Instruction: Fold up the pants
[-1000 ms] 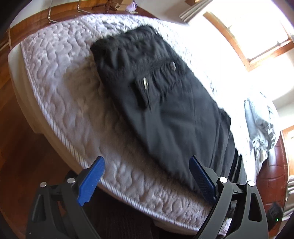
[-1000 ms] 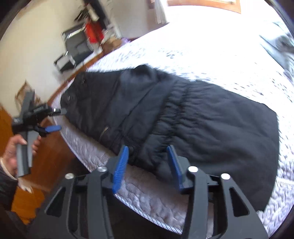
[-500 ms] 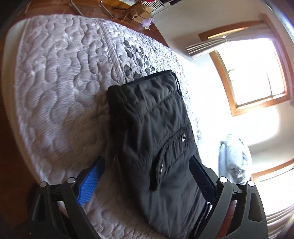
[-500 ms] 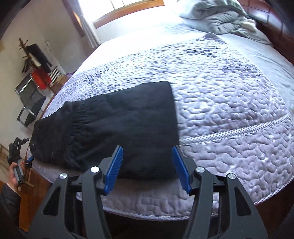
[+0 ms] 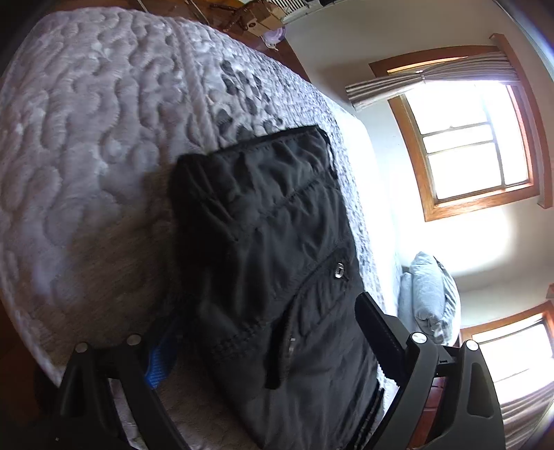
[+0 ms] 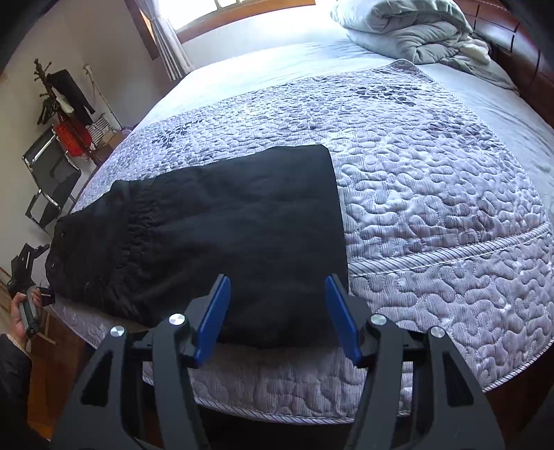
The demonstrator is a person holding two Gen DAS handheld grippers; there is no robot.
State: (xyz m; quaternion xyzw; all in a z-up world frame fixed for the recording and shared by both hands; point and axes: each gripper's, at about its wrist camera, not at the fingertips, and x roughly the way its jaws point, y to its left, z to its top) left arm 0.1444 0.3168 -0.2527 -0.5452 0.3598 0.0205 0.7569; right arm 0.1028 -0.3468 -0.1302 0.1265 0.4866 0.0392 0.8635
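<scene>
- Right wrist view, pants (image 6: 221, 239): black, folded, lying flat across the left and centre of the frame on the quilt (image 6: 432, 207), near the bed's front edge.
- Right gripper (image 6: 277, 322): bottom centre, blue fingers spread apart, holding nothing; the near edge of the pants shows between them.
- Left gripper (image 6: 24, 270): far left edge, held in a hand (image 6: 20, 315), just beside the waist end of the pants; its opening cannot be told from here.
- Bundled grey blanket (image 6: 408, 31): upper right, well apart from the pants.
- Left wrist view, pants (image 5: 277, 277): centre to bottom of the frame, pocket snaps showing.
- Left gripper (image 5: 270, 339): bottom of the frame, fingers spread wide on either side of the pants, not pinching them.
- Window (image 5: 471, 152): right of the frame.
</scene>
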